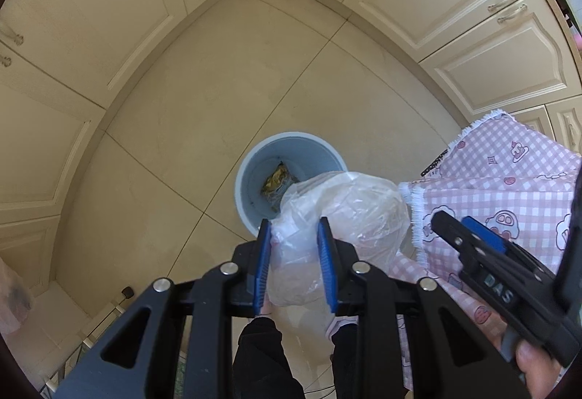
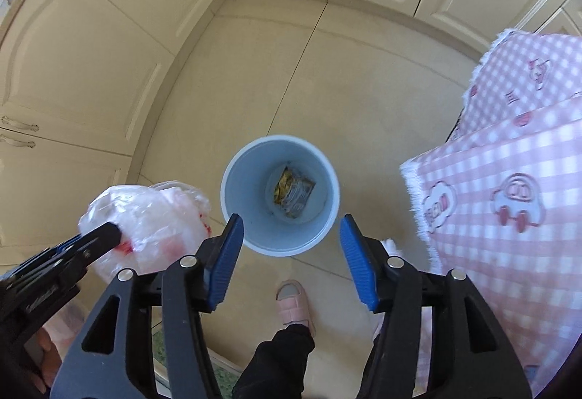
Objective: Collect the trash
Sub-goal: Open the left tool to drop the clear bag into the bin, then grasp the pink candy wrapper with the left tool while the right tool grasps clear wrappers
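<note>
A pale blue round bin stands on the tiled floor, with a yellow printed wrapper lying at its bottom. My left gripper is shut on a crumpled clear plastic bag, which hangs above the bin's right rim. From the right wrist view that bag shows at the left, with red print on it. My right gripper hangs open above the bin, nothing between its blue pads. It also shows at the right of the left wrist view.
Cream cabinet doors wrap the corner behind the bin. A pink checked tablecloth hangs at the right. The person's pink slipper and dark trouser leg stand just below the bin.
</note>
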{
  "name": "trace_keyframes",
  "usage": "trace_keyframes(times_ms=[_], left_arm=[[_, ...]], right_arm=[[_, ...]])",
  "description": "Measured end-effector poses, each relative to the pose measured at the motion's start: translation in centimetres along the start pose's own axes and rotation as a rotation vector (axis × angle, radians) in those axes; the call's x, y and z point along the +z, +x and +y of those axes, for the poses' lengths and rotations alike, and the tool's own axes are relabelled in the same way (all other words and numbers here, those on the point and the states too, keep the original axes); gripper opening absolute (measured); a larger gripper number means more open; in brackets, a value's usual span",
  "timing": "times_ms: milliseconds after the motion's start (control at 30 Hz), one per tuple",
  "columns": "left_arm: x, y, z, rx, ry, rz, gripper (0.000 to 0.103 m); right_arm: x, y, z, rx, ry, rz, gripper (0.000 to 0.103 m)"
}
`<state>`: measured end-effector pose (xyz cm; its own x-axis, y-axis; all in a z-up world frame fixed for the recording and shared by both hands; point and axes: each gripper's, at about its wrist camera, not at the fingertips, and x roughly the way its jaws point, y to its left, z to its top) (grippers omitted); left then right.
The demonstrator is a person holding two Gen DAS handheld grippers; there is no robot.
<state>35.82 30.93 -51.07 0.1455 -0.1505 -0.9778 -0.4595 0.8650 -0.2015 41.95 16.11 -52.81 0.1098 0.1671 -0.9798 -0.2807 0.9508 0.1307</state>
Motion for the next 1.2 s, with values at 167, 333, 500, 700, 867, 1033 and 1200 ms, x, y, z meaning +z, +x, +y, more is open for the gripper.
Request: trace_keyframes(times_ms=[167,333,500,700,867,1033,1200], left_arm=[[0.5,-1.2,-2.4,-0.022,0.019,-0.011,0.031],[0.6,-2.3,-4.4,-0.01,0.038,-0.021,0.045],[0.0,-4.1,-7.0,-0.001,0.053,-0.024,0.046],[-1.0,-8.1,-12.5,-0.031,0.098,-0.084,0.047],[-2.7,-12.6,-20.2,-0.071,0.19,-0.159,0.049],[-5.8,-15.3,-28.1,-0.124,0.283,-0.197,0.053],[-10.4,-15.6,-36.7,-0.195,0.411,-0.181,0.055]], right_arm=[[0.0,-1.9,-1.3,0.009,0.014,-0.035,0.054],[0.2,-3.8,-2.8,0.026,0.031,-0.059,0.054],[0.1,-6.9,-4.9,0.051,0.05,-0.099,0.054],[-0.4,-12.0,-8.3,0.079,0.081,-0.168,0.054],[-1.7,-17.9,-12.6,0.097,0.102,-0.262,0.054],[-5.0,-24.7,-19.0,0.076,0.14,-0.367,0.054],[-9.1,-29.0,-26.3,0.007,0.224,-0.428,0.055]])
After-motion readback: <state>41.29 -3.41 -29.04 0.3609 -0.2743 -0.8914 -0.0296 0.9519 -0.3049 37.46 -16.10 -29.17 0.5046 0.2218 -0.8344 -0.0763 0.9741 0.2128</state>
